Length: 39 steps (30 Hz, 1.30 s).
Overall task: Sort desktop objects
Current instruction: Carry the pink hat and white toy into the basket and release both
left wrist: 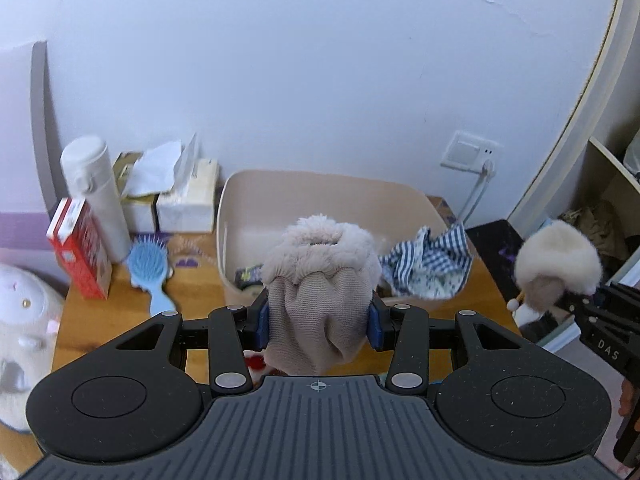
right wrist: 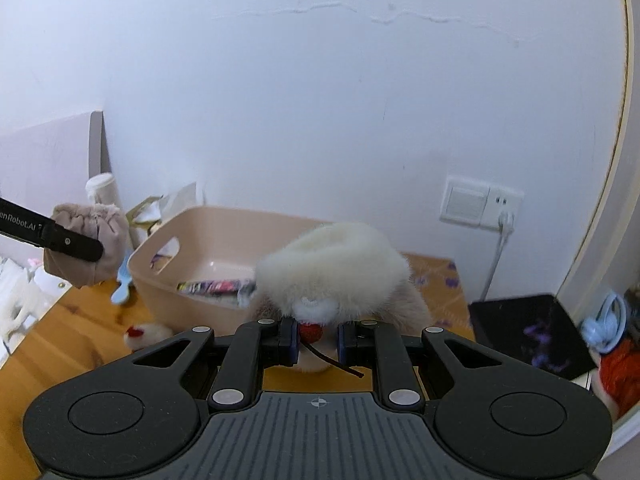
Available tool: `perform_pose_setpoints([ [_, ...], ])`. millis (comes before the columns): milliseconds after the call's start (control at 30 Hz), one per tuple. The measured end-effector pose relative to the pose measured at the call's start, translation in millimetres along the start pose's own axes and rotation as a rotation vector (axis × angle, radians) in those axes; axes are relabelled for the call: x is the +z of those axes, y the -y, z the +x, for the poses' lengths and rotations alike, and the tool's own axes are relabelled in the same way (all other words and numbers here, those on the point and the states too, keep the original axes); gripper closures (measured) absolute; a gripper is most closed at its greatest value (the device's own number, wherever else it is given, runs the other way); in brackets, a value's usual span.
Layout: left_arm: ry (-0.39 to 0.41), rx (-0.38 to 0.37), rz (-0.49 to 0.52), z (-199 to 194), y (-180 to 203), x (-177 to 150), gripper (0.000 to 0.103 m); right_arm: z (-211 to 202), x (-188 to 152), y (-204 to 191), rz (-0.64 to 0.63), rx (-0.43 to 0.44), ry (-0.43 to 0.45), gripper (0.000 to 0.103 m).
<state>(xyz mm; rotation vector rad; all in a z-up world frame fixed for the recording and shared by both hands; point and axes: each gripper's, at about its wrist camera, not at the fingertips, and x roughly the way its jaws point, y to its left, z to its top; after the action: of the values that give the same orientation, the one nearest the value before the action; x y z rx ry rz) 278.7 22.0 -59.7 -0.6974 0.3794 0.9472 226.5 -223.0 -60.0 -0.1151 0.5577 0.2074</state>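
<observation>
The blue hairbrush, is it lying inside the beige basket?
No, the blue hairbrush lies on the wooden desk to the left of the beige basket, outside its wall.

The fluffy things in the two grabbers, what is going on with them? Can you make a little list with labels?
left gripper: shut on beige fleece-cuffed glove, lifted above the table
right gripper: shut on cream fluffy glove, also lifted
bin: beige, open, behind both gloves, some items already inside
checked cloth: draped over the bin's right edge
hairbrush: blue, on the wooden table left of the bin
</observation>
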Motion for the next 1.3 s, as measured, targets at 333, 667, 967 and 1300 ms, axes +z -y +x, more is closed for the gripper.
perform_pose_setpoints([
  [333, 0.028, 0.011, 0.044, 28.7, 15.7, 32.0, 0.058, 35.5, 30.5, 5.2, -0.049, 0.033, 0.013, 0.086],
  [667, -0.005, 0.050, 0.113, 69.7, 27.3, 40.6, 0.058, 101.8, 27.9, -7.3, -0.099, 0.081, -0.107, 0.086],
  [967, -0.096, 0.058, 0.124, 118.6, 26.7, 41.7, 0.058, 155.4, 32.5, -22.8, -0.174, 0.168, -0.183, 0.086],
  [1300, -0.198, 0.094, 0.115, 150.0, 17.7, 33.3, 0.054, 183.1, 27.9, -41.8, -0.226, 0.259, -0.253, 0.067],
])
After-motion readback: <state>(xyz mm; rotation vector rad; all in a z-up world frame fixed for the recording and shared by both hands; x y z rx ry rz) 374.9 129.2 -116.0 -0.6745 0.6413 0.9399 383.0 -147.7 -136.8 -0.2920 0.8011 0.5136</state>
